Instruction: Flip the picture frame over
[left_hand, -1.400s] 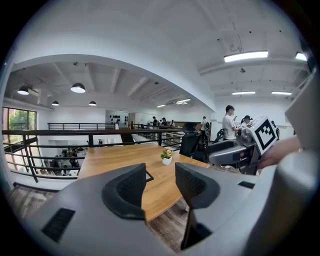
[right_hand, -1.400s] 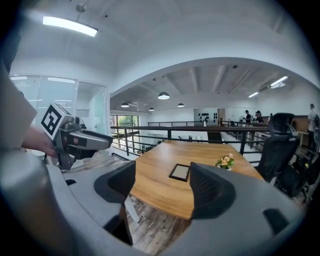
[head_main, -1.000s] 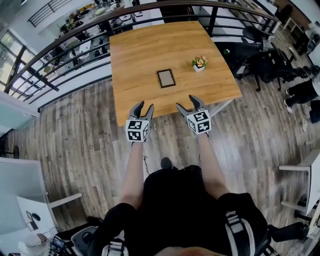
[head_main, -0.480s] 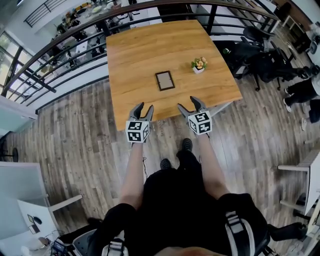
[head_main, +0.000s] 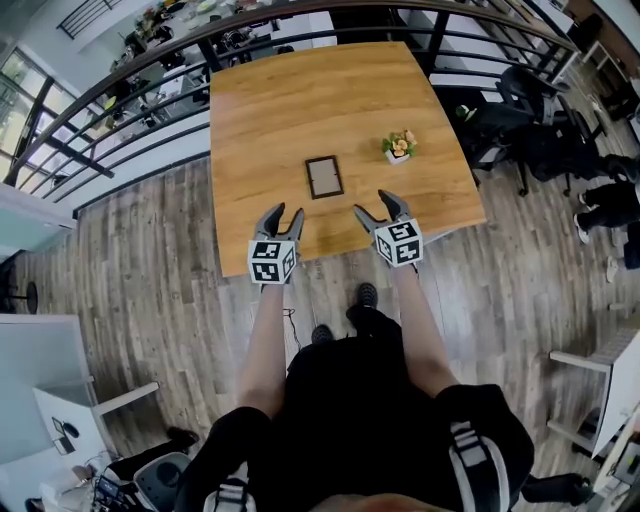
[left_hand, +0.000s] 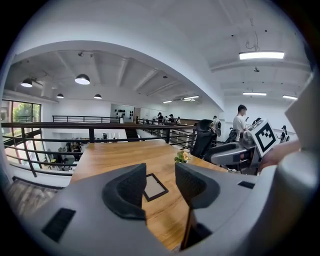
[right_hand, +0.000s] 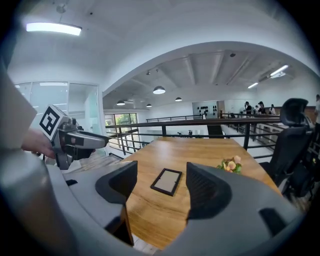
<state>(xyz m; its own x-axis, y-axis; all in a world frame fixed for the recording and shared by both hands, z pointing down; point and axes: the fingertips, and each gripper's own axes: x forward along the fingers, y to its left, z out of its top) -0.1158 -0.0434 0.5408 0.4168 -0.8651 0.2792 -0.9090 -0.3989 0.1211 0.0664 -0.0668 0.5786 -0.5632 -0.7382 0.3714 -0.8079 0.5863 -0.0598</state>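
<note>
A small dark picture frame (head_main: 323, 177) lies flat near the middle of the wooden table (head_main: 260, 110). In the left gripper view the picture frame (left_hand: 154, 187) shows between the jaws, well beyond them. In the right gripper view the picture frame (right_hand: 167, 181) also lies ahead of the jaws. My left gripper (head_main: 283, 216) hangs open over the table's near edge, nothing in it. My right gripper (head_main: 378, 205) is open too and holds nothing, just short of the frame on its right.
A small pot of flowers (head_main: 398, 146) stands on the table right of the frame. A black railing (head_main: 150, 75) runs behind the table. Office chairs (head_main: 540, 140) crowd the right side. Wooden floor (head_main: 150, 290) lies under me and to the left.
Both grippers have come forward to the table's near edge, and the frame now lies closer to them. Both stay open.
</note>
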